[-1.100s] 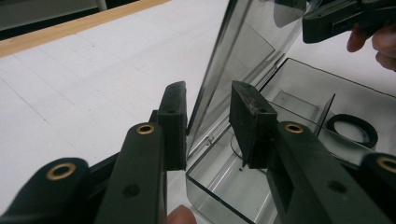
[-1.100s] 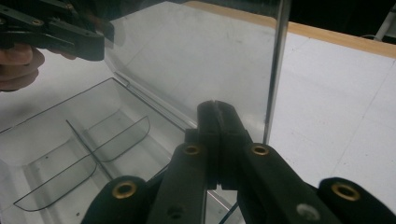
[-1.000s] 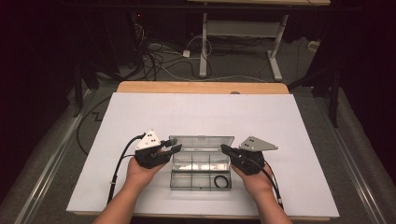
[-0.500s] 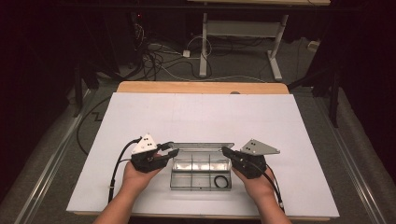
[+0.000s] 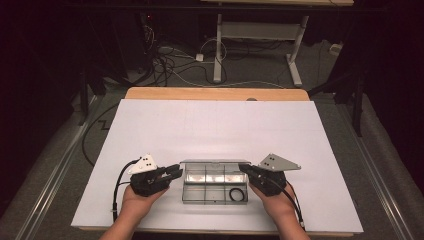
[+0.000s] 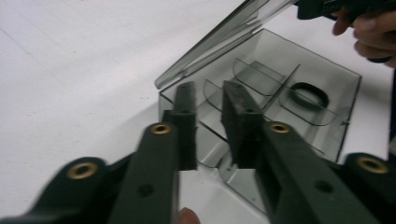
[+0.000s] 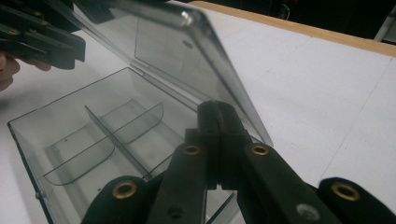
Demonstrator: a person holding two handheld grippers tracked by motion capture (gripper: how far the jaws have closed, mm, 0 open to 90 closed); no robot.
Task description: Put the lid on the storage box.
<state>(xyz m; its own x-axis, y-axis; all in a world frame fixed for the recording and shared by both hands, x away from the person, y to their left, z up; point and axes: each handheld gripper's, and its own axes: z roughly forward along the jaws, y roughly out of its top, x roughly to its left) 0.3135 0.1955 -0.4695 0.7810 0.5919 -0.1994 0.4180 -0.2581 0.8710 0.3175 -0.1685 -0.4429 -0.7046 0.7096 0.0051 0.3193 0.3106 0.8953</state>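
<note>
White table sheet (image 5: pixel 215 125) carries clear compartment box (image 5: pixel 215 187) near the front edge, lid (image 5: pixel 216 161) up; left gripper (image 5: pixel 172 173) just left of it, jaws narrowing, nothing between them; right gripper (image 5: pixel 245 170) shut at its right edge, grip on the lid unclear.

A big white sheet (image 5: pixel 215 130) covers most of the table (image 5: pixel 215 93). A strip of light wood shows along the far edge of the table. One thing lies on the sheet: a clear plastic box (image 5: pixel 215 189), near the front edge. Its lid (image 5: pixel 215 162) is up. Thin walls split the box into small parts. A black ring (image 5: pixel 237 194) lies in the front right part. The rest of the sheet is bare.
</note>
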